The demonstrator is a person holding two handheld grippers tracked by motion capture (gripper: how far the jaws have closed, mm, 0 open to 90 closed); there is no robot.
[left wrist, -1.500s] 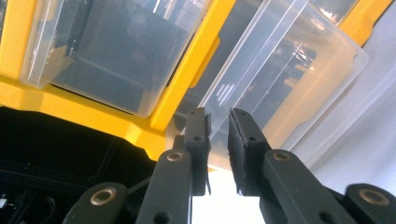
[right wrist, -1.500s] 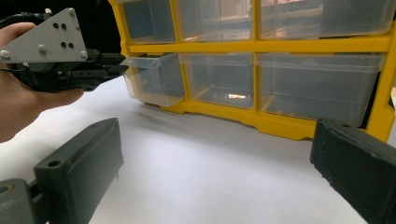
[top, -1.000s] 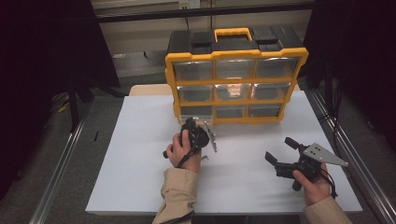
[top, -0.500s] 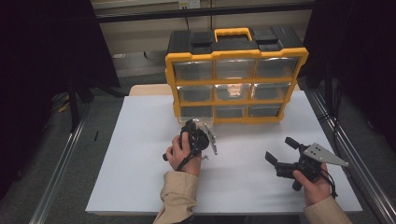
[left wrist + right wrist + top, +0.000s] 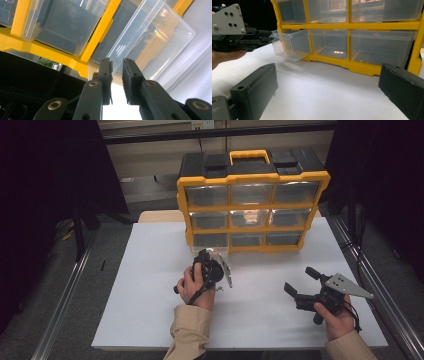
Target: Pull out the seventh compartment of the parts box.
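We see a yellow-framed organizer (image 5: 252,207) with clear drawers standing at the far edge of the white table (image 5: 150,270), about midway along it, a black top and yellow carry handle above.

The bottom-left drawer (image 5: 216,251) is pulled partway out of its slot, its front overhanging the table surface in front of the organizer's lower left corner. In the right gripper view the same drawer (image 5: 289,45) juts out from the frame while the drawers beside it sit flush.

The left gripper (image 5: 209,257) sits just in front of that drawer, held by the left hand (image 5: 192,287), grey plate turned toward the right. In the left gripper view its jaws are drawn close together on the drawer's front lip (image 5: 117,61); the clear rim passes between the pads, so we read it as clamped on the lip. From the right gripper view the left gripper (image 5: 265,35) meets the drawer's upper front edge.

The right gripper (image 5: 300,287) rests low over the table near the front right corner, well apart from the organizer, held by the right hand (image 5: 337,317). Its jaws stand wide apart with nothing between them; in its own view they frame bare table and the organizer's lower rows.
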